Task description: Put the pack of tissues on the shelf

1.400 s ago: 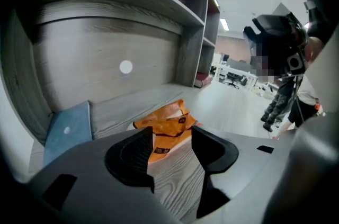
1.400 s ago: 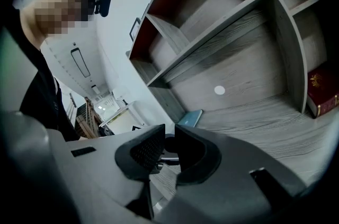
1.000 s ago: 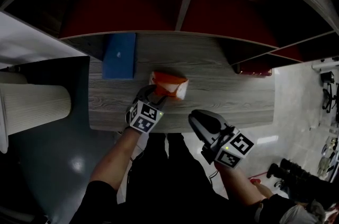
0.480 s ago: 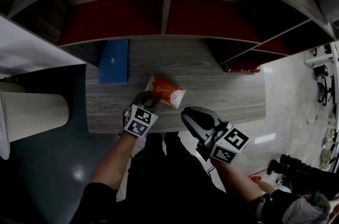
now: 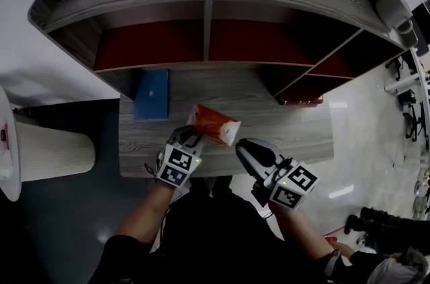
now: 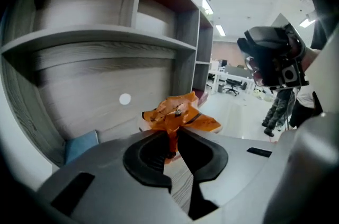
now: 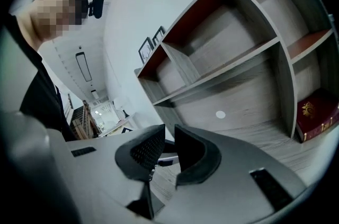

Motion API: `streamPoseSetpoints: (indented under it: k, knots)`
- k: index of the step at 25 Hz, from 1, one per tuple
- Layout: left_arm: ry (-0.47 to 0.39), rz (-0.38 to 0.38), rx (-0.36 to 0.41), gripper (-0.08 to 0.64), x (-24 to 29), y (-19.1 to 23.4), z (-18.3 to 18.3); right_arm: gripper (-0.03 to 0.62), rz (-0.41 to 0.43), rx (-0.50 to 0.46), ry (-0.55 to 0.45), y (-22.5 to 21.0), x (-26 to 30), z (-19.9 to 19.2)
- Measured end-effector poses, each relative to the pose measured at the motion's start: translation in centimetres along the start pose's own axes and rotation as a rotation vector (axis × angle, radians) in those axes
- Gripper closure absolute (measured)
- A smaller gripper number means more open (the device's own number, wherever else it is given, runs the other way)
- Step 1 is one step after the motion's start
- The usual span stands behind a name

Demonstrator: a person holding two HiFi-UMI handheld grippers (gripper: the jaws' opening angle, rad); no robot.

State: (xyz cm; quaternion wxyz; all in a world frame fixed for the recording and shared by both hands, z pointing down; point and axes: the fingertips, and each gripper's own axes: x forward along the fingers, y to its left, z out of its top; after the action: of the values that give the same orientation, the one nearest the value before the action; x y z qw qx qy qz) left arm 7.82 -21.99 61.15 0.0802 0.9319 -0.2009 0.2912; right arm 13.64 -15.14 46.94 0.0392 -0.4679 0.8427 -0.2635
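At your far left a pale ribbed cylinder stands beside the desk. On the desk top, towards its left end, a flat blue box lies just under the shelf.

Right of the box, your left gripper reaches in from the desk's near edge. Its jaws are closing, down to a narrow gap, and they pinch a fold of orange wrapper between the pads. That fold belongs to the pack of tissues, which sits askew over the middle of the desk, in front of the shelf and outside its compartments.

Just right of the pack, your right gripper hovers at the near edge of the desk. Its jaws stand a narrow gap apart with nothing in them.

Farthest right, a dark red book lies in the shelf's low right compartment.
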Motion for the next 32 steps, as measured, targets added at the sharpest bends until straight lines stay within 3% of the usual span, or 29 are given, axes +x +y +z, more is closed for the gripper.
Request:
streamPoseSetpoints:
  k: [18,32]
  knots:
    - [-0.13,0.131,-0.008,0.514,-10.2,1.9,9.9,0.571,0.031,-0.05,-0.091,0.5,-1.1,4.2]
    - [-0.214,0.212,0.022,0.514,-16.3,6.1,15.4,0.571,0.106,-0.071,-0.081,2.1,1.7,5.1]
